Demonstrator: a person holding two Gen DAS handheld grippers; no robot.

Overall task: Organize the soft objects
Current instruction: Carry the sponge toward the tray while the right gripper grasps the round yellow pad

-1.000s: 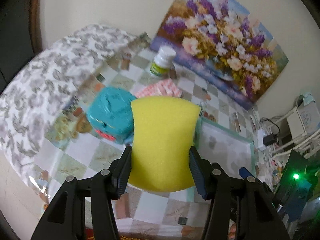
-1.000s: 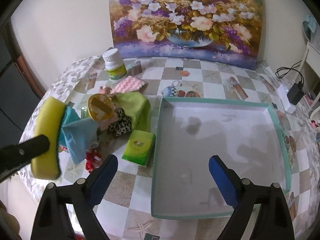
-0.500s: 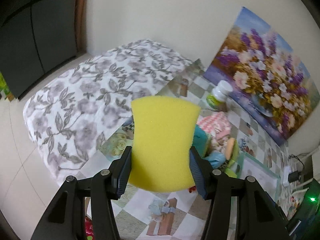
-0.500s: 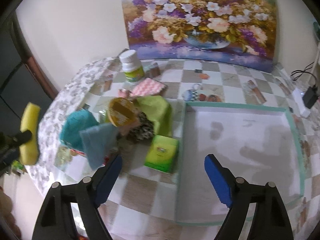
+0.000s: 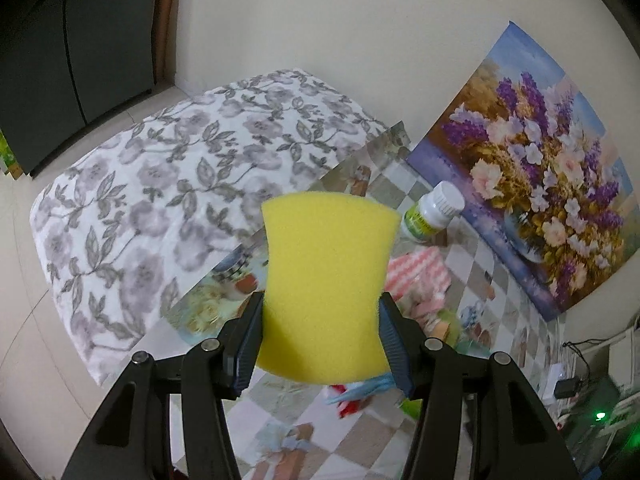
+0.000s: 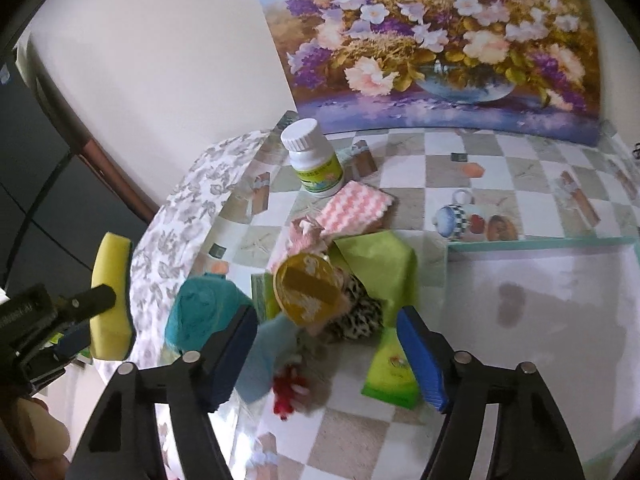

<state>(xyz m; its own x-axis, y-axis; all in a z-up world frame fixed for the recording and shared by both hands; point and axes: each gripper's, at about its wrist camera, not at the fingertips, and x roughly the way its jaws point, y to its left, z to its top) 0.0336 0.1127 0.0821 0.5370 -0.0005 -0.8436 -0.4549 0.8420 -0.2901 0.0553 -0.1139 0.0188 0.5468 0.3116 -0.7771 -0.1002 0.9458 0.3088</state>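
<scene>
Sponge (image 5: 326,292) in left claw (image 5: 320,344) hides pile; red item (image 6: 289,394) blurred

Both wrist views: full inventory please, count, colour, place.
sponge: 1, yellow, held off the table's left edge
pill bottle: 1, white with green label, table rear by the painting
wavy cloth: 1, pink-white, in front of the bottle
green cloth: 1, lime, pile centre
teal bundle: 1, teal, pile left
round lid: 1, yellow, atop the pile
tissue pack: 1, green, pile front right
tray: 1, white, teal rim, table right
painting: 1, floral, against the wall
left hand-held gripper: shut on sponge
right hand-held gripper: open, over the pile
</scene>
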